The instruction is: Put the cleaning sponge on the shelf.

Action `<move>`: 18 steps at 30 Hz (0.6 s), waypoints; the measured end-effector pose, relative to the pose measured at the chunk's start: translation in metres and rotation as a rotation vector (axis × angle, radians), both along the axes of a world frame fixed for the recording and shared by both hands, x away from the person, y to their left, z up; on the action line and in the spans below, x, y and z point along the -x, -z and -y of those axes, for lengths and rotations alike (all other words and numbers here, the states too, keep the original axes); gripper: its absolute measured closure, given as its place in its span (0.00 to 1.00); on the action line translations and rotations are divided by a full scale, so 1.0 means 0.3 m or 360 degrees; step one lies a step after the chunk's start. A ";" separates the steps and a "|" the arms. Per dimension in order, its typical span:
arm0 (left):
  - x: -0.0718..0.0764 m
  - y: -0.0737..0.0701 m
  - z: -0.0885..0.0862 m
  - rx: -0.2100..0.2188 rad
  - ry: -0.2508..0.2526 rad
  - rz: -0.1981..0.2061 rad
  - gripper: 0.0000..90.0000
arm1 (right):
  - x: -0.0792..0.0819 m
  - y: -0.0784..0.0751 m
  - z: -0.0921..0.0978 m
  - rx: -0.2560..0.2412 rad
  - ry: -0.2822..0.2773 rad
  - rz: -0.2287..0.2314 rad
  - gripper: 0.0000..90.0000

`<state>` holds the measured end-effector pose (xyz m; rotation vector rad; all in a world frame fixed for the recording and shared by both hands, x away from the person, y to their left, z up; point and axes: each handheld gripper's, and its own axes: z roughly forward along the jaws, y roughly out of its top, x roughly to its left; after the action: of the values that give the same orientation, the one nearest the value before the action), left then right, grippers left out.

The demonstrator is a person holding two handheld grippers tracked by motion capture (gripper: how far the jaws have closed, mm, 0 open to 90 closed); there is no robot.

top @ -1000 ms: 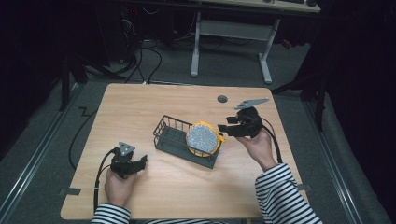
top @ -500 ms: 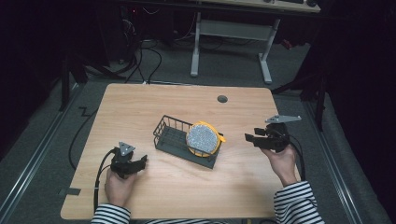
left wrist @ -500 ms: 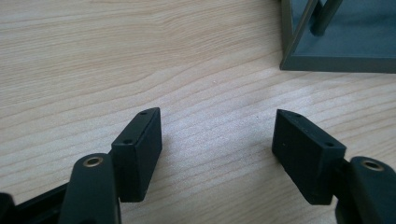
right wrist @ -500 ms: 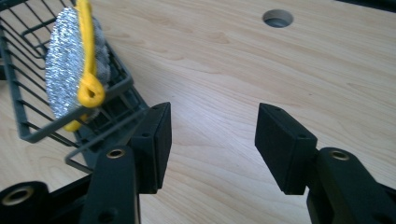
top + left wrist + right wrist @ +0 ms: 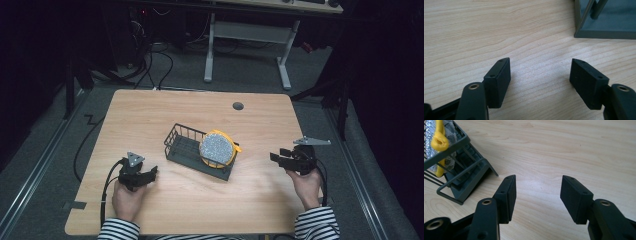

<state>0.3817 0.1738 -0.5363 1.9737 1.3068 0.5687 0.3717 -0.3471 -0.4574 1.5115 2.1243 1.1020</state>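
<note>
A dark wire dish rack (image 5: 186, 145) stands in the middle of the wooden table (image 5: 150, 110). A round speckled grey plate with a yellow rim (image 5: 217, 148) stands on edge in the rack's right end. My right gripper (image 5: 278, 158) rests open near the table's right edge, apart from the rack, with nothing between its jaws. Its own view (image 5: 537, 192) shows the rack (image 5: 461, 183) and the yellow rim (image 5: 439, 141) at upper left. My left gripper (image 5: 150, 172) lies open on the table at front left, and its view (image 5: 540, 72) shows the rack's base corner (image 5: 604, 23).
A small round cable hole (image 5: 238, 106) lies at the table's back right. Behind the table stands a white desk frame (image 5: 245, 35) with cables on the floor. Bare wood lies in front of the rack between the two hands.
My right gripper has drawn back from the plate in the rack to the table's right edge, empty. The plate stays in the rack. My left gripper has not moved.
</note>
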 end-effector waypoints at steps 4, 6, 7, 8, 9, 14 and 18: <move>0.000 0.000 0.000 0.0000 -0.0001 0.0001 0.38 | 0.012 0.067 0.005 0.0002 0.0023 -0.0014 0.51; 0.000 0.000 0.000 0.0000 0.0000 0.0000 0.38 | 0.015 0.100 0.003 0.0025 0.0033 -0.0017 0.50; 0.000 0.000 0.000 0.0000 0.0000 0.0000 0.38 | 0.017 0.117 0.003 0.0034 0.0041 -0.0019 0.50; 0.000 0.000 0.000 0.0000 0.0000 0.0000 0.38 | 0.019 0.151 0.000 0.0084 0.0065 -0.0026 0.49; 0.000 0.000 0.000 0.0000 -0.0001 0.0002 0.38 | 0.020 0.161 -0.003 0.0114 0.0074 -0.0023 0.49; 0.000 0.000 0.000 0.0001 0.0000 0.0000 0.38 | 0.021 0.200 -0.009 0.0204 0.0128 -0.0021 0.47; 0.000 0.000 -0.001 0.0002 0.0000 0.0000 0.38 | 0.025 0.230 -0.005 0.0221 0.0156 0.0008 0.47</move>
<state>0.3818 0.1739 -0.5363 1.9730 1.3067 0.5673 0.3642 -0.3456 -0.5264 1.5282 2.0535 0.9046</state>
